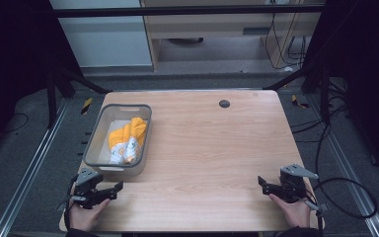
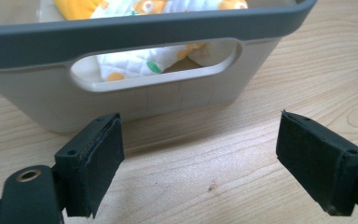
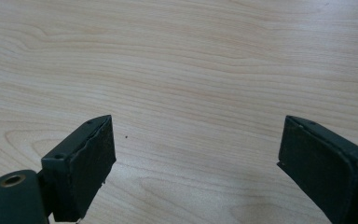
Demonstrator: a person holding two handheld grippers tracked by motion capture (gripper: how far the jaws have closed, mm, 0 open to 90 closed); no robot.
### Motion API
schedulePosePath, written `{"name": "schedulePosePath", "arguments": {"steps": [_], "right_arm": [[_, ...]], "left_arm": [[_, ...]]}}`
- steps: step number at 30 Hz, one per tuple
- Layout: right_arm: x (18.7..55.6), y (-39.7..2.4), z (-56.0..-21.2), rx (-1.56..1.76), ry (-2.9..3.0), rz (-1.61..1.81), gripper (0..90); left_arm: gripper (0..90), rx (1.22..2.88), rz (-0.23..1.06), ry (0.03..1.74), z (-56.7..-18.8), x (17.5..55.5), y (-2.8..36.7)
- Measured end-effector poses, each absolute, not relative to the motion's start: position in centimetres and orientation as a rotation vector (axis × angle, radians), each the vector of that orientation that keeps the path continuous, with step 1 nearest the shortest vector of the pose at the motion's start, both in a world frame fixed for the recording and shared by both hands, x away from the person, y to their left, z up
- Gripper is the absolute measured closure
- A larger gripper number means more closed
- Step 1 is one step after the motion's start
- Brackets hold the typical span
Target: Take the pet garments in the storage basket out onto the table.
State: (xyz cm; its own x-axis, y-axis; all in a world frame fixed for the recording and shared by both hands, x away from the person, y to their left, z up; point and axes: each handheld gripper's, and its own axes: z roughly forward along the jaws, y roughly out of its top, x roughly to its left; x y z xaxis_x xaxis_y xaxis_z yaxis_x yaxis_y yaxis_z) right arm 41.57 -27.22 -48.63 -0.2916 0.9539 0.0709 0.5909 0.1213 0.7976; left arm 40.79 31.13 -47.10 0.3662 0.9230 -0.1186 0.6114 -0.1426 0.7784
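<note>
High view: one basket (image 1: pixel 100 143), two grippers

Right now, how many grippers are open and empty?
2: the left gripper is at the table's near-left corner, just short of the grey bin; the right gripper is at the near-right corner, over bare wood.

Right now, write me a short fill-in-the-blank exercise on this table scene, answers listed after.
1. The orange and white cloth lies inside the grey ____.
2. The left gripper has its jaws ____.
3. The right gripper hovers over bare ____ tabletop.
4. The bin sits nearest the ____ gripper.

Missing words: bin; open; wooden; left
</note>
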Motion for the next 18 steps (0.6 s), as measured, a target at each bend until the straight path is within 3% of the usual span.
{"name": "schedulePosePath", "arguments": {"steps": [18], "right_arm": [[41.5,-26.8,-48.7,1.476,1.962,1.031,10.3]], "left_arm": [[17.8,1.82,0.519,1.315,-45.7,40.1,31.5]]}}
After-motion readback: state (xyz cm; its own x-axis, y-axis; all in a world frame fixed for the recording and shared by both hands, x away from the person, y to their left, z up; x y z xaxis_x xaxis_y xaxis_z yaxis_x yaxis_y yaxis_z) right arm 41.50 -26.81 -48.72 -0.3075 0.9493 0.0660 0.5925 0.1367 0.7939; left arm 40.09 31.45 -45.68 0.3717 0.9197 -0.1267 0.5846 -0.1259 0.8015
